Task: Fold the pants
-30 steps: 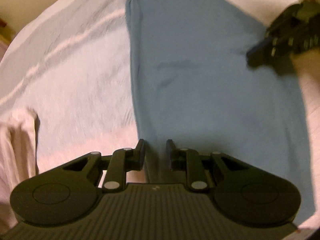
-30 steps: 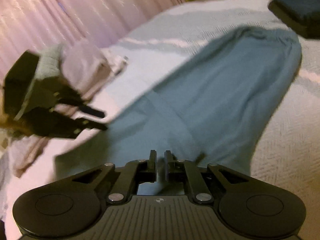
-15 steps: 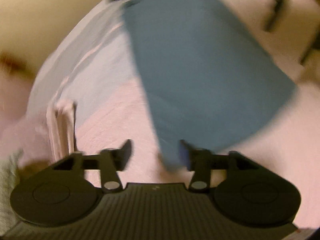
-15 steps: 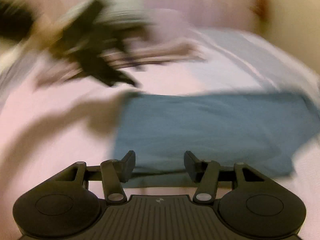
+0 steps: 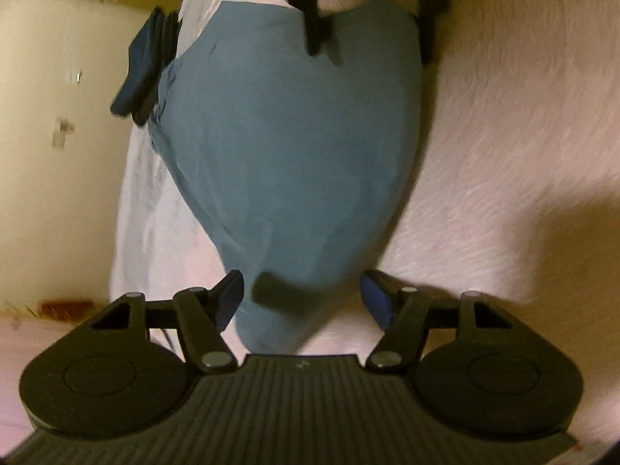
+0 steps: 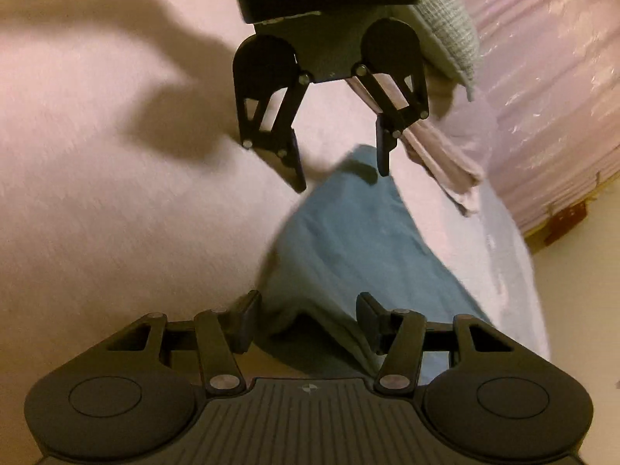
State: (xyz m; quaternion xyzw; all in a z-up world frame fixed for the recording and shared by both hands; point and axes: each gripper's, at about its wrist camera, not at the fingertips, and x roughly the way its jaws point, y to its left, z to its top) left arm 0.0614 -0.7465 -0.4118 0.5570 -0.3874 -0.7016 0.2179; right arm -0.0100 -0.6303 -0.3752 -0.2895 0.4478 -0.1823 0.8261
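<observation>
The blue pants (image 5: pixel 294 147) lie flat on the pale bedcover (image 5: pixel 503 155), folded into a long strip. My left gripper (image 5: pixel 302 294) is open, its fingers straddling the near end of the strip just above the cloth. At the far end my right gripper (image 5: pixel 370 56) is open too, pointing back at me. In the right wrist view the pants (image 6: pixel 360 240) run from my open right gripper (image 6: pixel 306 310) up to the left gripper (image 6: pixel 340 162), whose spread fingertips hover over the cloth's far end. Neither holds anything.
A stack of dark blue folded clothes (image 5: pixel 143 66) sits at the bed's edge beside the pants. Folded pink cloth (image 6: pixel 445 155) and a grey knitted fabric (image 6: pixel 449 23) lie behind the left gripper. A pink curtain (image 6: pixel 550 77) hangs past the bed.
Both grippers were shut on the pants a second ago and are open now. Both have swung round to face each other from opposite ends of the strip.
</observation>
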